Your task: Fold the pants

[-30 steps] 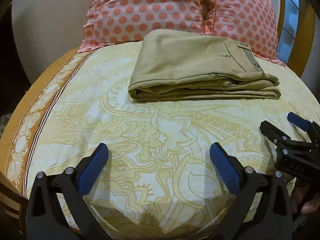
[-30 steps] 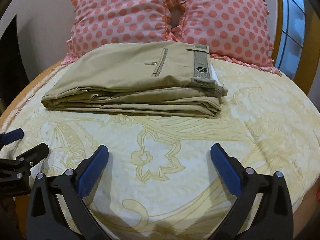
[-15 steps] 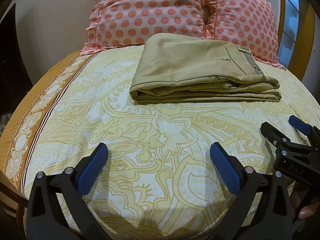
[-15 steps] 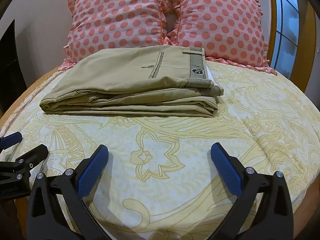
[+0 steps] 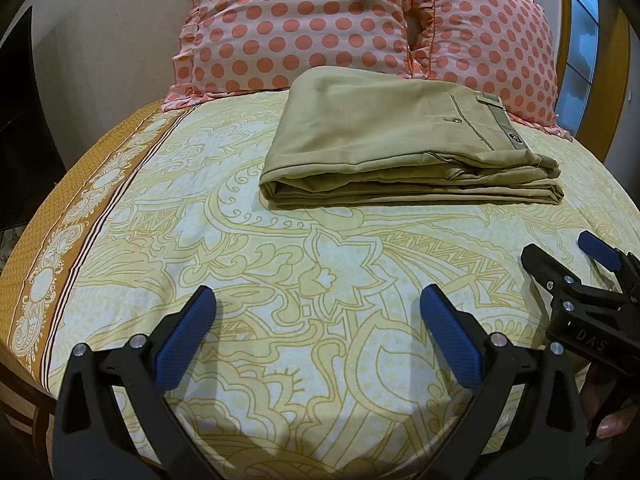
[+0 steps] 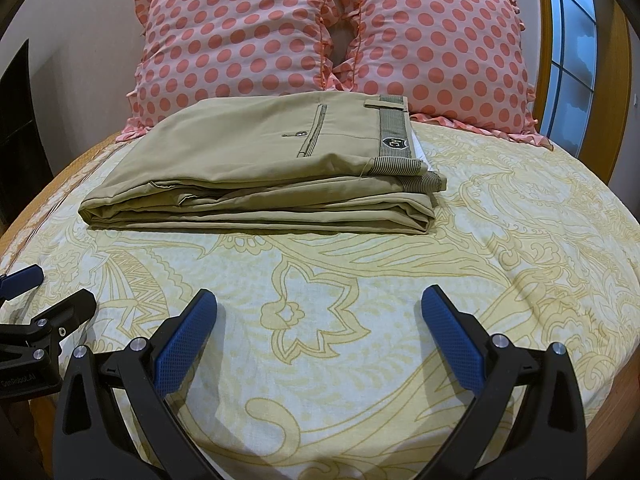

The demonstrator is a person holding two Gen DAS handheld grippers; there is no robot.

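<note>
Khaki pants (image 5: 400, 144) lie folded in a flat stack on the bed, waistband to the right, in front of the pillows; they also show in the right wrist view (image 6: 264, 172). My left gripper (image 5: 318, 300) is open and empty, hovering over the sheet well short of the pants. My right gripper (image 6: 319, 300) is open and empty, also well back from the pants. The right gripper shows at the right edge of the left wrist view (image 5: 560, 252), and the left gripper at the left edge of the right wrist view (image 6: 44, 284).
Two pink polka-dot pillows (image 6: 332, 36) stand against the wall behind the pants. The bed has a yellow patterned sheet (image 5: 280, 264) with an orange border (image 5: 60, 216) on the left. A window (image 6: 572, 60) and wooden frame are at the right.
Both grippers have drawn back and risen a little from the pants, so the pillows show more. The pants have not moved. Both stay open.
</note>
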